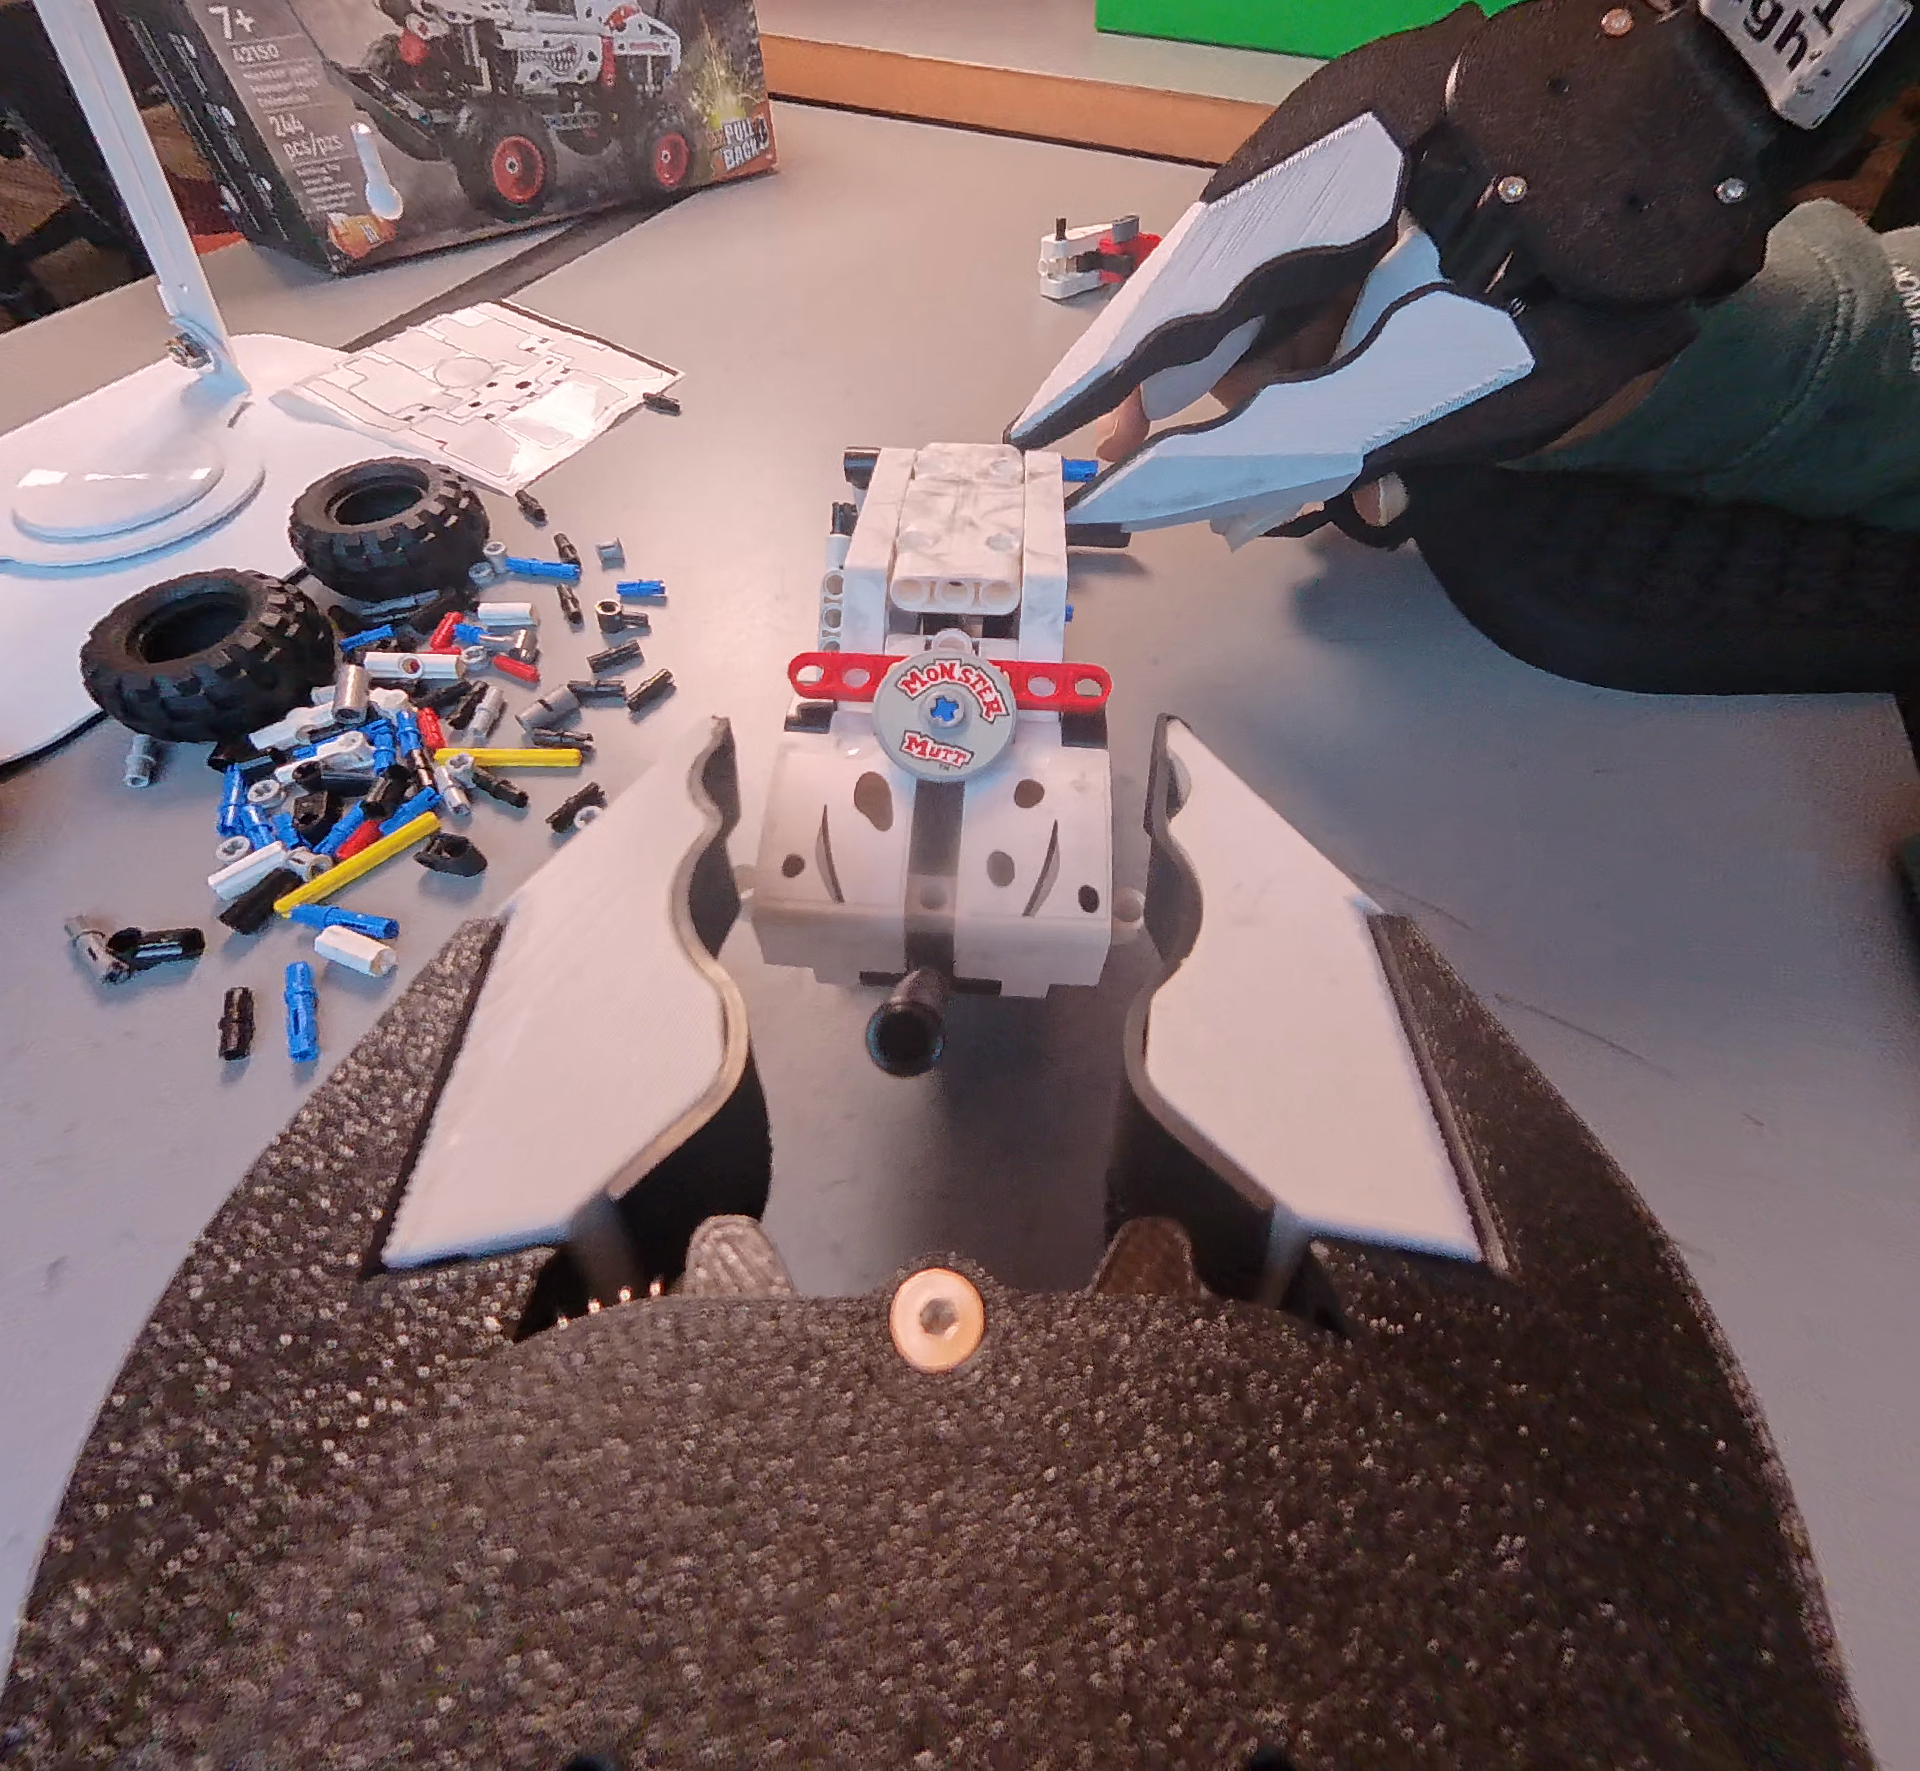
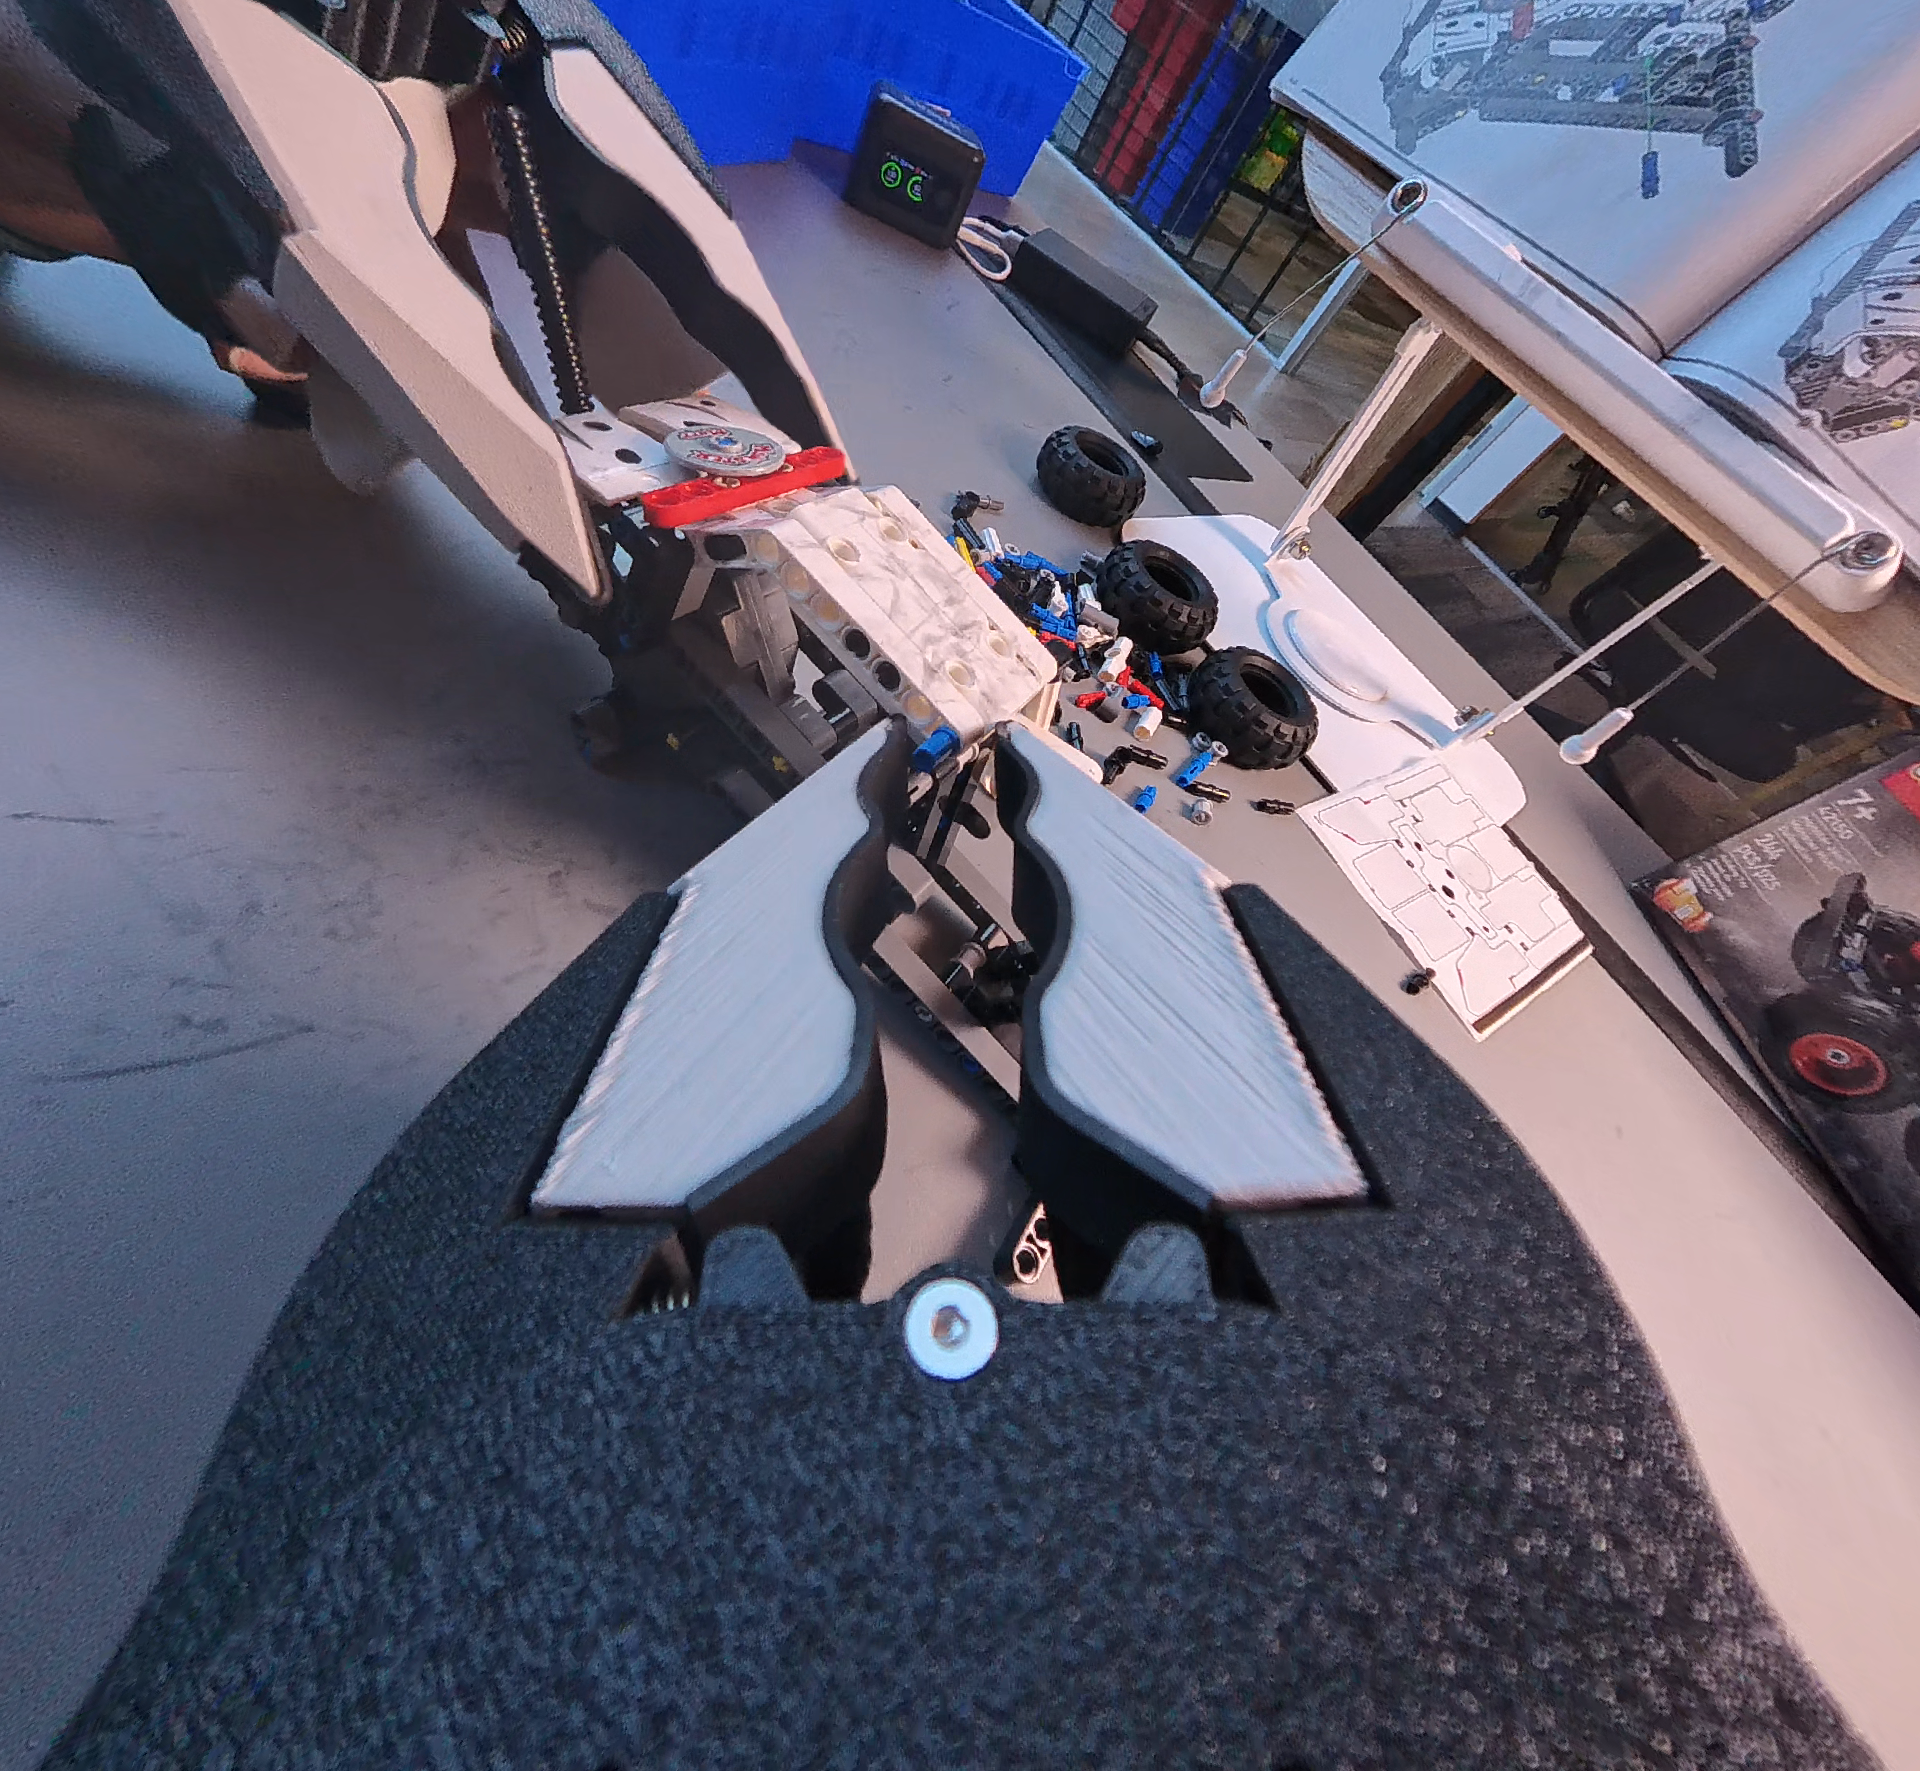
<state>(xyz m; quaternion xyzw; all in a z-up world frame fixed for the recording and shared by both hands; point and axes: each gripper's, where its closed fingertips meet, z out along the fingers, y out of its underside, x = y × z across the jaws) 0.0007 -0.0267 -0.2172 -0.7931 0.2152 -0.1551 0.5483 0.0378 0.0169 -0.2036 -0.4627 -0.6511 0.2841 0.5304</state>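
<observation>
The lower chassis of the brick-built truck body is hidden in the left wrist view, and its far end is partly covered by the right gripper. The left gripper stands wide open, its fingers flanking the body's spotted white hood; contact cannot be confirmed. The right gripper's jaws are nearly closed about a blue pin at the body's corner, apparently pinching it. Loose small pieces and black tyres lie leftward on the grey table.
</observation>
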